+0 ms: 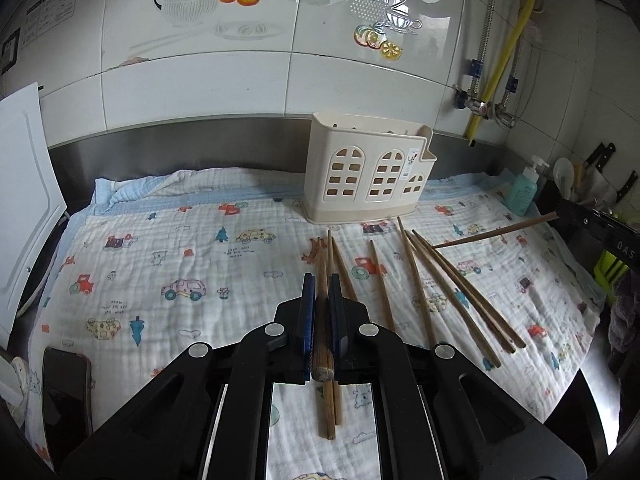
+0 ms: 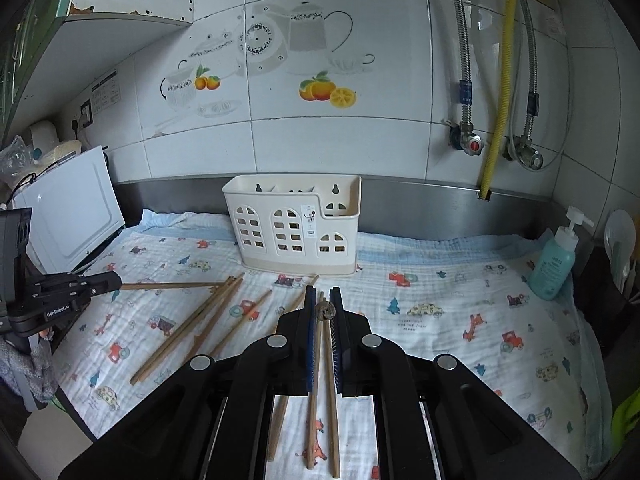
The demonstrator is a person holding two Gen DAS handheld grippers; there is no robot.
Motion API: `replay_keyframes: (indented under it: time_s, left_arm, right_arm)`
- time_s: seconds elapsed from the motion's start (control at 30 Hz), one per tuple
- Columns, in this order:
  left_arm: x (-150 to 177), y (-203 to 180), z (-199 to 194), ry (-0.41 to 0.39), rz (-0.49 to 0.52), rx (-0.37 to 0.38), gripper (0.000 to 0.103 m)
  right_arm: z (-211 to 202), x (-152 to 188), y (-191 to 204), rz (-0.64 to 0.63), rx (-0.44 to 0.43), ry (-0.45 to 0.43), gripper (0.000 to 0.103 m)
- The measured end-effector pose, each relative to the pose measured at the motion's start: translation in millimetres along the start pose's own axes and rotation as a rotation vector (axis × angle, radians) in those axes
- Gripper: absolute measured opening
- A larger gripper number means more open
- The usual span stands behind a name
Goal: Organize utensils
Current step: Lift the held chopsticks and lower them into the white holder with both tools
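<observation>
The left gripper (image 1: 322, 294) clenched one chopstick (image 1: 322, 320), the right gripper (image 2: 322, 300) another; misalignment risked missing the 12 o'clock utensil caddy (image 1: 366, 170).

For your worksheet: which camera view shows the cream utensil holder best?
The right wrist view. There the cream utensil holder faces the camera almost squarely, with its open top, rear hanging holes and window cut-outs all visible. The left wrist view shows it at an angle: the windows are plain, but the inside is barely seen.
</observation>
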State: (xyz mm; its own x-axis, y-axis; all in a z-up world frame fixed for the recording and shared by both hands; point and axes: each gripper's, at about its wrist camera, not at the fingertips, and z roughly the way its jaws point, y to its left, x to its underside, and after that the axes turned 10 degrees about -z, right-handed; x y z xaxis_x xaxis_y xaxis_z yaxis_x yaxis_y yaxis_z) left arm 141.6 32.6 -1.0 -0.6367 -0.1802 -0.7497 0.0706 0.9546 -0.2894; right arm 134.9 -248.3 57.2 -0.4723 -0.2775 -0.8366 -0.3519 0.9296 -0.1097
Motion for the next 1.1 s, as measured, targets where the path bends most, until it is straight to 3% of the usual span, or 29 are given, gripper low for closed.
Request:
replay_keyframes:
  time_s: [0.4, 0.67, 0.83, 1.1]
  left_arm:
    - [-36.7, -22.0, -2.7, -0.052, 0.057, 0.042, 0.005]
    - [-72.2, -40.4, -9.7, -0.088, 0.122, 0.052, 0.005]
    - [-98.7, -53.6, -14.5, -0.124, 0.149, 0.059, 0.005]
    - [-153.9, -85.8, -30.1, -0.263, 0.195, 0.066, 0.005]
  right_arm:
    - [-3.5, -61.0, -11.3, -0.013, -0.037, -0.068, 0.007]
    - [-10.4, -121.7, -29.9, -0.066, 0.003, -0.101, 0.007]
    - [3.0, -147.1, -36.1, -0.090, 0.017, -0.080, 0.007]
    - [46.0, -154.7, -36.8, -0.096, 0.006, -0.010, 0.007]
